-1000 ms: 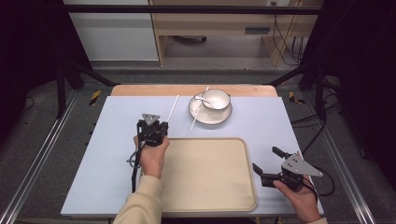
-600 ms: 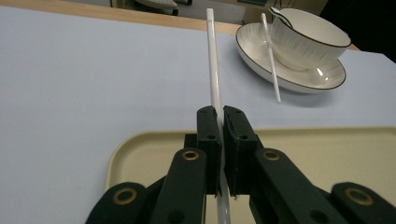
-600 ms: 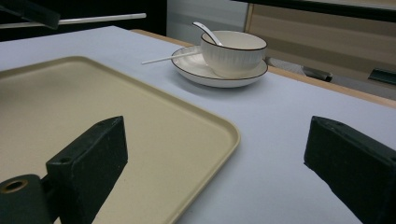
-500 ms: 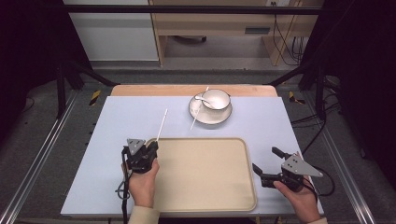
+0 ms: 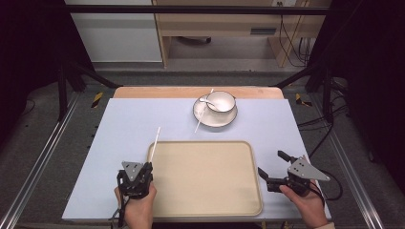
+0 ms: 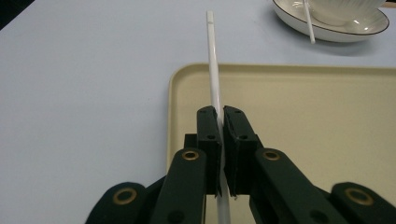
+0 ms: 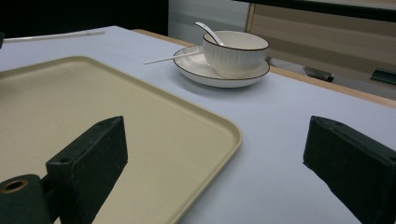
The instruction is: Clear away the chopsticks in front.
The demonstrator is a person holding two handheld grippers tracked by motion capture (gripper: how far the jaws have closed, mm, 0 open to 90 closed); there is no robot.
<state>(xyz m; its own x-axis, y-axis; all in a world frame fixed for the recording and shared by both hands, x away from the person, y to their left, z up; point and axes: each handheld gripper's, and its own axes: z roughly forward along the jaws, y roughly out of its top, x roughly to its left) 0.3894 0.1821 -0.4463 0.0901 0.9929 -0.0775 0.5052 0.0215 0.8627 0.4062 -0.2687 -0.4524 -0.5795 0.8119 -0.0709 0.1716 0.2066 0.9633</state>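
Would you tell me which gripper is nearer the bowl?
Right. The right gripper sits beside the tray's right edge, closer to the bowl; the left gripper is at the tray's left edge.

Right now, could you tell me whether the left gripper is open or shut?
Shut. The left gripper has both pads pressed on the white chopstick, which sticks out ahead past the tray corner.

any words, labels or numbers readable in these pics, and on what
None can be read: the chopstick, tray, bowl and saucer are plain.
A small plate on the wooden furniture behind the table may bear print, too small and blurred to read.
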